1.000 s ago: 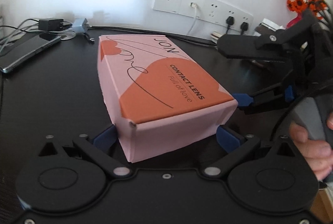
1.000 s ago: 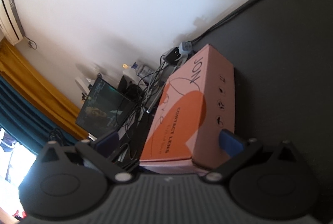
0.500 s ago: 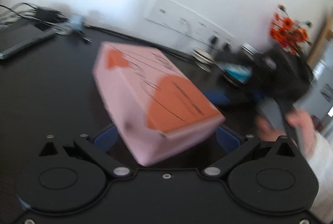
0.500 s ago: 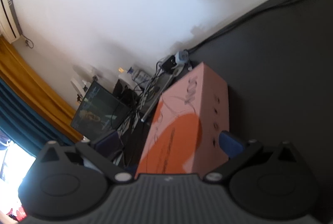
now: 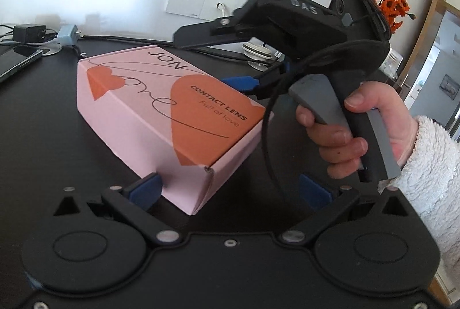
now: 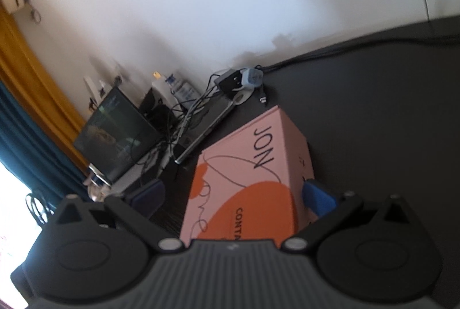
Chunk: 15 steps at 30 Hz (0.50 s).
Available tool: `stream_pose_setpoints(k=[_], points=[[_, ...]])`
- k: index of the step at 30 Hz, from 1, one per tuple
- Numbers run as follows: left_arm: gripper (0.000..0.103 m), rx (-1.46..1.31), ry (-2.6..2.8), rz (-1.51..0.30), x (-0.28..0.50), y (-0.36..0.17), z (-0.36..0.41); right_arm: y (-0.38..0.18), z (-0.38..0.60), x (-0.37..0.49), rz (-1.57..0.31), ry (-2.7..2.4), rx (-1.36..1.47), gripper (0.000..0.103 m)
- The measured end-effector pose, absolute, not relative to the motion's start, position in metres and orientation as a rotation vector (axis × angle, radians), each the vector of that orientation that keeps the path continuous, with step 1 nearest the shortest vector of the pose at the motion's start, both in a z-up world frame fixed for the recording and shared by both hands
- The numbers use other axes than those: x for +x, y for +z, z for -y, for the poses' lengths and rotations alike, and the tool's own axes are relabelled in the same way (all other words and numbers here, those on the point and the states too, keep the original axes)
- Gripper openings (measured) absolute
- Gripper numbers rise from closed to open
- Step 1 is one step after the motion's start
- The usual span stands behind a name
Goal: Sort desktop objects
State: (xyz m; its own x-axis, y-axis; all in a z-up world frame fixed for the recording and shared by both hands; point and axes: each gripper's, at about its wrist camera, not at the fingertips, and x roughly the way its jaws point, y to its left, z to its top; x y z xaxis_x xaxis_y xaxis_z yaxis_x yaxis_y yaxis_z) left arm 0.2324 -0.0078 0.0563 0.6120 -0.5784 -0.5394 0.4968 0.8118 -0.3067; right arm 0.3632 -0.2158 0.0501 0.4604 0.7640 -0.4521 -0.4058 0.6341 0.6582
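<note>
A pink contact-lens box (image 5: pixel 172 107) with orange hearts lies flat on the black desk (image 5: pixel 43 122). My left gripper (image 5: pixel 229 188) is open at the box's near corner. Its left pad (image 5: pixel 145 188) rests against the long side, and its right pad (image 5: pixel 313 189) stands clear of the box. A hand (image 5: pixel 345 130) in a white fleecy sleeve holds the right gripper, and one blue finger (image 5: pixel 241 82) lies along the box's far right side. In the right wrist view the right gripper (image 6: pixel 233 196) is open astride the box (image 6: pixel 253 179). Its right pad (image 6: pixel 317 198) is at the side wall and its left pad is off to the left.
A phone (image 5: pixel 17 61), a black charger and a pale blue adapter (image 5: pixel 67 34) with cables lie at the desk's back left. Wall sockets (image 5: pixel 201 3) are behind, and orange flowers (image 5: pixel 388 4) at the back right. A dark screen (image 6: pixel 115 133) and tangled wires sit beyond the desk's left end.
The left gripper has swung, so the box's corner rather than its end face lies between the fingers. The right gripper now looms closer and higher, further along the box towards the JON end.
</note>
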Motion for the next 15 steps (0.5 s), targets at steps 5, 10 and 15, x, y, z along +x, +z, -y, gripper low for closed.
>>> stream_pose_setpoints(k=[5,10,15], points=[[0.103,-0.110,-0.668,-0.660,0.227,0.055,0.015,0.050,0.225,0.364,-0.787,0.743,0.496,0.102],[0.103,-0.135,-0.584,-0.584,0.228,0.060,-0.021,0.056,0.248,0.340,-0.710,0.656,0.475,0.102],[0.103,-0.283,-0.451,-0.497,0.251,0.078,-0.066,0.057,0.271,0.299,-0.621,0.576,0.420,0.102]])
